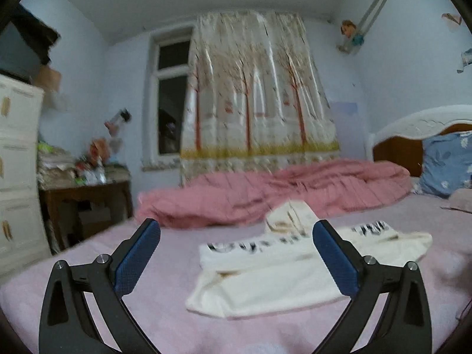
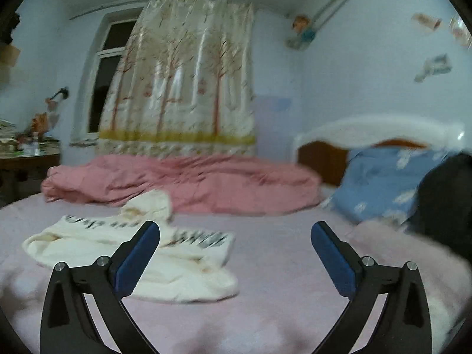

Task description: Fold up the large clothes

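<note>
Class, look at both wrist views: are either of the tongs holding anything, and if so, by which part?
Nothing is held. The left tongs and right tongs both stand open, apart from the cream garment lying on the bed.

The garment [image 1: 274, 268] on the bed is cream with a band of black lettering across it and a few brownish marks. The sheet [image 1: 165, 318] is pale pink; the quilt [image 1: 265, 191] heaped behind it is a deeper rose pink. The pillow [image 1: 445, 162] is blue with white flowers. The curtain [image 1: 253, 88] is shiny cream, printed with reddish-brown trees over a yellow-green strip. The walls [image 2: 354, 73] are pale blue. The headboard [image 2: 368, 131] is white over brown wood. Both grippers' pads [image 1: 137, 256] are dark blue on black fingers.
</note>
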Action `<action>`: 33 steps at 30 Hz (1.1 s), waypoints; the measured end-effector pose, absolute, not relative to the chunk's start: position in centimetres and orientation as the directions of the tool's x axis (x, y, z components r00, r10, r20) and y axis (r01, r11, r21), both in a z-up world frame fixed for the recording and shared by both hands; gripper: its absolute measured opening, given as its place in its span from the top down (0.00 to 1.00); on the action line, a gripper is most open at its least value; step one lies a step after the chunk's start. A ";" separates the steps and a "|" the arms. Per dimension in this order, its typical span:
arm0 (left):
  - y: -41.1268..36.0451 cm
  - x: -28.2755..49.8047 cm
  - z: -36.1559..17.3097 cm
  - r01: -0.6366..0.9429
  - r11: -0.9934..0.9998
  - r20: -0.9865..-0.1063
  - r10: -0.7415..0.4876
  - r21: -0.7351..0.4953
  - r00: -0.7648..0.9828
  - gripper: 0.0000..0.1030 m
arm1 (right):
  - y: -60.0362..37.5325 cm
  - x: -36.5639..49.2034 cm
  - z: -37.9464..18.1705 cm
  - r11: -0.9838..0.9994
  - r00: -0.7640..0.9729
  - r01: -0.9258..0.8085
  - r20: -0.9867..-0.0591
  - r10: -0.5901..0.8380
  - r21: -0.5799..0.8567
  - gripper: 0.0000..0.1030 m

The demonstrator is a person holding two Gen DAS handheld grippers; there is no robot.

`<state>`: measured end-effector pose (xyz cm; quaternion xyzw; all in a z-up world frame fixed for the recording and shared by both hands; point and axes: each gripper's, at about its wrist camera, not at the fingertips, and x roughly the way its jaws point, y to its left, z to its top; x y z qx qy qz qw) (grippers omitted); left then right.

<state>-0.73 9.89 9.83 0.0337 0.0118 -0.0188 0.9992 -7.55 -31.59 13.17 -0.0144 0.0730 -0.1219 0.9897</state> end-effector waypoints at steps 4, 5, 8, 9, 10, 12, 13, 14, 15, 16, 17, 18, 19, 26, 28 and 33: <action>9.1 3.0 6.3 0.014 0.989 -0.090 -0.001 0.145 0.996 0.00 | -31.0 -2.9 9.2 0.986 0.962 0.134 -0.227 -0.153 -0.094 0.00; 8.8 4.2 5.4 0.018 0.985 -0.118 0.002 0.172 0.993 0.00 | -30.7 -0.9 7.9 0.990 0.960 0.087 -0.258 -0.113 -0.108 0.00; 7.4 8.3 2.3 0.075 0.958 -0.235 -0.008 0.277 0.972 0.00 | -29.9 3.8 5.0 0.993 0.920 -0.051 -0.391 0.006 -0.103 0.00; 7.1 9.4 1.4 0.100 0.949 -0.273 -0.016 0.298 0.962 0.00 | -29.4 5.5 3.8 0.991 0.898 -0.064 -0.440 0.007 -0.116 0.00; 6.9 10.4 0.5 0.132 0.940 -0.321 -0.025 0.316 0.947 0.00 | -28.7 6.9 2.8 0.986 0.869 -0.095 -0.494 0.015 -0.138 0.01; 6.5 12.3 -1.1 0.204 0.917 -0.431 -0.039 0.343 0.902 0.00 | -27.4 8.6 1.4 0.965 0.819 -0.176 -0.573 0.034 -0.194 0.10; 6.3 12.9 -1.6 0.236 0.905 -0.475 -0.043 0.354 0.879 0.00 | -26.8 9.3 0.8 0.954 0.804 -0.199 -0.594 0.029 -0.223 0.13; 6.2 13.4 -2.1 0.257 0.892 -0.503 -0.039 0.372 0.863 0.00 | -26.0 9.8 0.1 0.936 0.785 -0.229 -0.620 0.015 -0.267 0.13; 5.9 13.7 -2.5 0.265 0.877 -0.512 -0.025 0.401 0.859 0.00 | -25.2 10.3 -0.7 0.916 0.769 -0.256 -0.639 0.000 -0.308 0.13; 5.5 13.9 -2.9 0.273 0.854 -0.512 -0.008 0.443 0.859 0.00 | -24.7 10.6 -1.3 0.903 0.758 -0.274 -0.652 -0.009 -0.331 0.13; 5.2 14.0 -3.3 0.281 0.833 -0.514 0.005 0.477 0.858 0.00 | -24.3 10.9 -1.9 0.892 0.740 -0.295 -0.673 -0.013 -0.342 0.13; 4.8 14.3 -3.8 0.292 0.806 -0.517 0.020 0.514 0.856 0.00 | -23.9 11.5 -2.4 0.884 0.718 -0.313 -0.696 -0.020 -0.348 0.13; 4.5 14.7 -4.3 0.301 0.788 -0.521 0.030 0.538 0.853 0.00 | -23.7 12.2 -2.9 0.880 0.705 -0.315 -0.709 -0.035 -0.356 0.13; 4.1 16.6 -5.4 0.289 0.785 -0.540 0.068 0.547 0.839 0.00 | -22.9 13.7 -3.7 0.880 0.724 -0.227 -0.676 -0.133 -0.416 0.13; 3.8 17.0 -5.5 0.289 0.778 -0.546 0.083 0.559 0.834 0.00 | -22.7 13.8 -3.6 0.876 0.725 -0.224 -0.674 -0.144 -0.428 0.13; 3.5 17.5 -5.5 0.282 0.767 -0.531 0.089 0.577 0.843 0.00 | -22.7 14.7 -3.9 0.867 0.724 -0.204 -0.666 -0.179 -0.454 0.10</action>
